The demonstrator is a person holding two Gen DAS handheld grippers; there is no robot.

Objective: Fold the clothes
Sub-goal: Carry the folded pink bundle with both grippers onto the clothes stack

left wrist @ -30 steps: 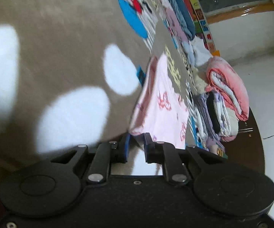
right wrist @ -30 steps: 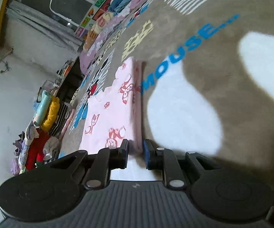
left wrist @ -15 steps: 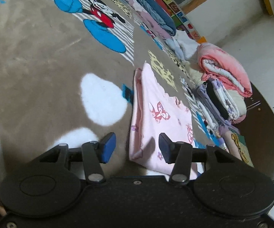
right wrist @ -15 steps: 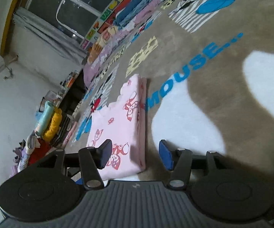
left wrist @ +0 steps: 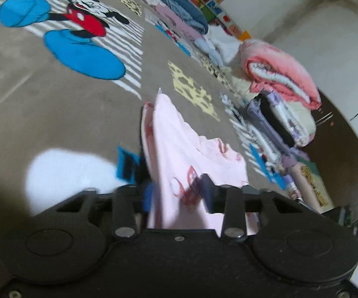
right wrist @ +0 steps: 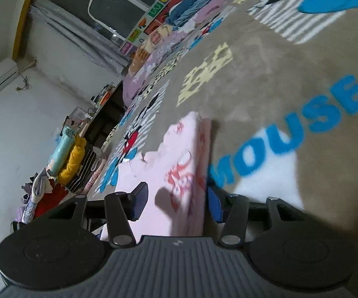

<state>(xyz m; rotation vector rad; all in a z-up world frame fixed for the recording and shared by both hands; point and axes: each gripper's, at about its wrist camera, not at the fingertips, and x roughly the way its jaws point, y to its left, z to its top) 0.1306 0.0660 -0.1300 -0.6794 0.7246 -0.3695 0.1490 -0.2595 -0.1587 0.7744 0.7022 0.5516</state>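
Both hand-held grippers advanced, jaws closing around the pink garment (left wrist: 179, 149).

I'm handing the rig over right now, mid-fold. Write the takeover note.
Left gripper: jaws closing, near edge of the pink garment between them.
Right gripper: jaws closing, the garment's other near corner between them; not yet clamped.
The garment lies on the cartoon blanket, already folded into a narrow strip.
Left to do: secure both corners, make the next fold, then move it to the folded stack.
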